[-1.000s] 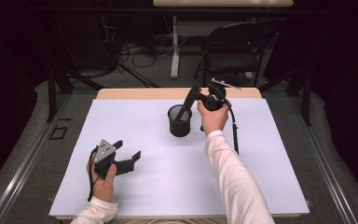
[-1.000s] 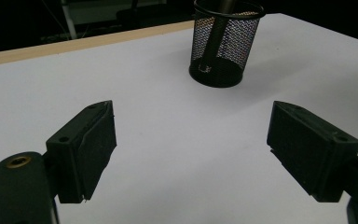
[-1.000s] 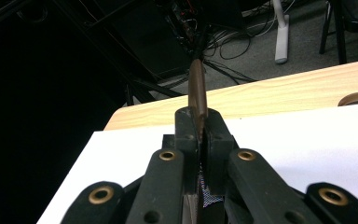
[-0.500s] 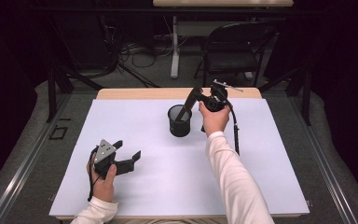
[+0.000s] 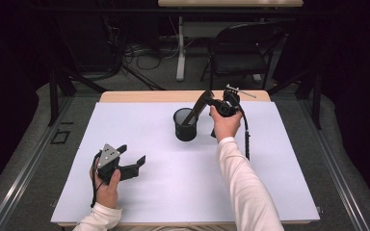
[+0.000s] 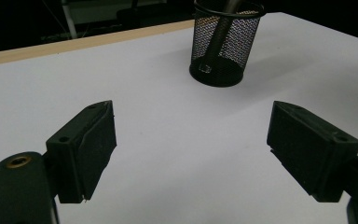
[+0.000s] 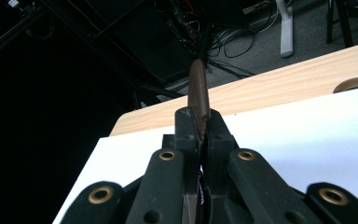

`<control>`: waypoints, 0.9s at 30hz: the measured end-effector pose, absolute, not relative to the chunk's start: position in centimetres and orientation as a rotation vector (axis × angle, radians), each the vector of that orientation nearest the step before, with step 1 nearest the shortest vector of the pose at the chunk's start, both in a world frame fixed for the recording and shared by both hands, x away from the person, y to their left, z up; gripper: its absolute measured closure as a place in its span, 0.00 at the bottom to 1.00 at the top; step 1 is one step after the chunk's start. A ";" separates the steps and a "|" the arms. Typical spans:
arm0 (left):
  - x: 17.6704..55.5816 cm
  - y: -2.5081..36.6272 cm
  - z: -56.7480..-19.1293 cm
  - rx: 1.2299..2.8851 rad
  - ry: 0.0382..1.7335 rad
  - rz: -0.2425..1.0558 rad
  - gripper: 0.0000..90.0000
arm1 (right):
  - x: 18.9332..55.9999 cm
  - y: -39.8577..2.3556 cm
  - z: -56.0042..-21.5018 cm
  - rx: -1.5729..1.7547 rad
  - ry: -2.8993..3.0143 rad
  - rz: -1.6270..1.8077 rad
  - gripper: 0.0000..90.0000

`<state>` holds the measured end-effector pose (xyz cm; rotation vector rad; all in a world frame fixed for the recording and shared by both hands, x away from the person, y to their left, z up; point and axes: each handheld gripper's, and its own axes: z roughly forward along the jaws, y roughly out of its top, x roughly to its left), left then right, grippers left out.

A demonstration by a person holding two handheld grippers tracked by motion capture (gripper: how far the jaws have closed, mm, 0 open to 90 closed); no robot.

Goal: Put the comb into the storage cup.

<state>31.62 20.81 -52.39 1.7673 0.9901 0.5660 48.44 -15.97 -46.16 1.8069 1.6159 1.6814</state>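
The brown utensil point(image 5: 198, 107), some flat dark-brown stick-like thing (can't tell exactly what it is), sits slanted with its lower end down inside the black mesh cup point(image 5: 185, 125) and its upper end pinched in the right claw point(image 5: 211, 101). In the right gripper view that claw point(image 7: 199, 133) is clamped tight on the utensil point(image 7: 198, 93), with the brown blade poking up past the tips. The cup stands upright on the white table point(image 5: 173, 187), a bit toward the far side and roughly mid-width, and through the mesh in the left gripper view you can see the utensil point(image 6: 219, 32) leaning inside the cup point(image 6: 223, 42). The left claw point(image 5: 130, 159) is parked well apart from all that, down at the near left of the table, held just above the surface with its jaws spread wide and nothing between them, pointing toward the cup; same story in its own view point(image 6: 191, 149), just bare white table between the pads. Nothing else lies on the table, so nothing is in the way between either claw and the cup. Past the far wooden edge point(image 5: 139, 96) there's a dark chair point(image 5: 241, 53), a white desk leg point(image 5: 179, 53) and a tangle of cables point(image 5: 135, 53) on the floor, all off the table.
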 end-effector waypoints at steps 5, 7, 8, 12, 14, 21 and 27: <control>31.6 20.8 -52.4 1.771 0.986 0.567 0.17 | 48.4 -16.2 -46.3 1.805 1.625 1.693 0.97; 31.6 20.8 -52.4 1.771 0.986 0.566 0.17 | 48.4 -16.2 -46.2 1.803 1.620 1.694 0.97; 31.6 20.8 -52.4 1.770 0.986 0.567 0.17 | 48.4 -16.2 -46.3 1.802 1.621 1.693 0.97; 31.6 20.8 -52.4 1.769 0.987 0.567 0.17 | 48.4 -16.2 -46.2 1.803 1.622 1.692 0.97; 31.6 20.8 -52.4 1.768 0.986 0.566 0.17 | 48.4 -16.2 -46.2 1.802 1.623 1.689 0.97; 31.6 20.8 -52.4 1.769 0.987 0.567 0.17 | 48.4 -16.1 -46.2 1.802 1.629 1.684 0.96; 31.6 20.8 -52.4 1.769 0.986 0.567 0.17 | 48.4 -16.1 -46.2 1.802 1.636 1.679 0.93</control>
